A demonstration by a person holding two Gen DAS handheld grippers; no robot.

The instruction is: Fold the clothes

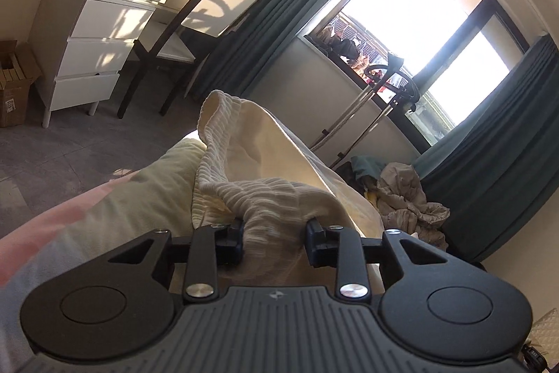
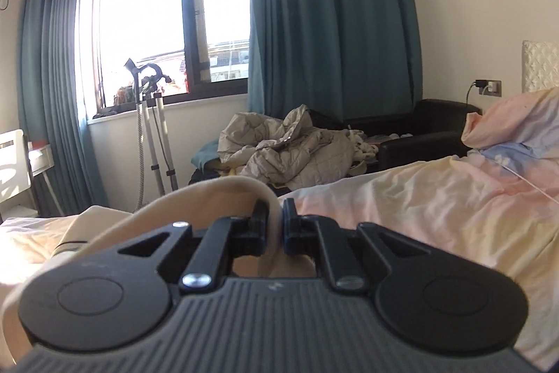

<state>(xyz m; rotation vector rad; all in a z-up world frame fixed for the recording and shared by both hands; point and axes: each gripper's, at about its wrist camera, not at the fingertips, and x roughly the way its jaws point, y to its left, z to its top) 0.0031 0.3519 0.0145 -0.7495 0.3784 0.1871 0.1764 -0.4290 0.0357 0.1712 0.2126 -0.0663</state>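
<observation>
In the left wrist view, the left tongs [image 1: 274,238] are clamped on a bunched ribbed waistband of the cream fabric garment [image 1: 279,159], lifted above the pastel pink-and-yellow bed [image 1: 104,215]. In the right wrist view, the right tongs [image 2: 276,226] pinch a smooth cream edge, probably the same garment [image 2: 223,194], just above the bed [image 2: 436,198], with a crumpled beige quilted jacket [image 2: 290,145] beyond.

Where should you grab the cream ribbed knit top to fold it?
By its thick ribbed hem, coming from the near side. The left gripper already pinches a bunched fold of the cream ribbed knit top; the right gripper clamps a thin flat edge of it.
</observation>
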